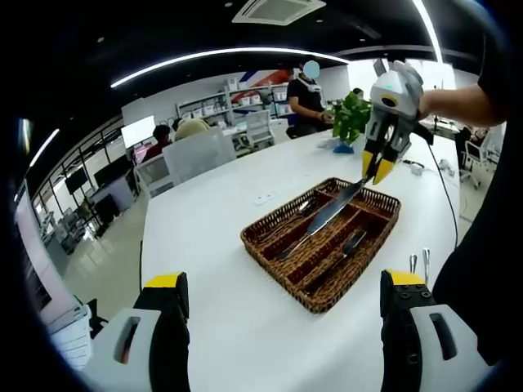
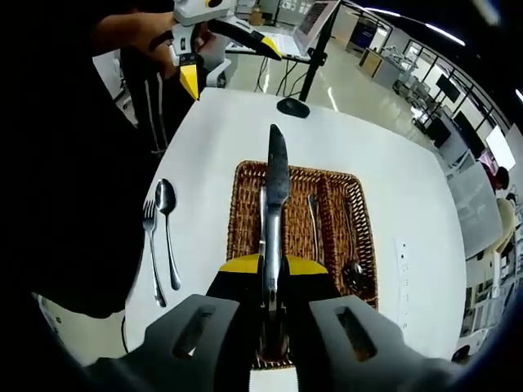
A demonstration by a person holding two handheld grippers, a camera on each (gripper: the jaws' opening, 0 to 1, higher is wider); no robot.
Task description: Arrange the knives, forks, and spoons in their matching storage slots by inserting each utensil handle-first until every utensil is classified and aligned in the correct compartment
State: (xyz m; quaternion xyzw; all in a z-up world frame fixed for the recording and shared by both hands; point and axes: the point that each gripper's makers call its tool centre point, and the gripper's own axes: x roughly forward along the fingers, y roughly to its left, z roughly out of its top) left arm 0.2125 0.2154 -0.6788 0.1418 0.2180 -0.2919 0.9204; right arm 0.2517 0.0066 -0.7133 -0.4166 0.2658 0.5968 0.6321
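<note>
Wicker is what I am looking down on: the brown woven tray (image 2: 327, 184) is sitting on the white bench (image 2: 400, 175) in the middle of my right gripper view, divided into long compartments. My right tongs (image 2: 274, 273) are clamping the handle of a knife (image 2: 277, 175) between their yellow-tipped jaws, closed tight on it, and the blade is pointing away from me toward the upper middle of the frame, hanging over the left side of the tray. In my left gripper view those same right tongs (image 1: 377, 169) are coming in from the upper right, gripping the knife (image 1: 331, 212) so that it is slanting down over the tray (image 1: 270, 245) toward the centre of the frame. Some utensils are already lying in the compartments, among them a spoon (image 2: 353, 269) at the right side of the tray, though I cannot tell each piece apart. A fork (image 2: 152, 249) and another spoon (image 2: 167, 229) are lying side by side on the bench at the left of the right gripper view, outside the tray. My left tongs (image 1: 282, 298) are standing wide apart at the bottom of their view, gripping nothing, above bare bench just short of the tray.
</note>
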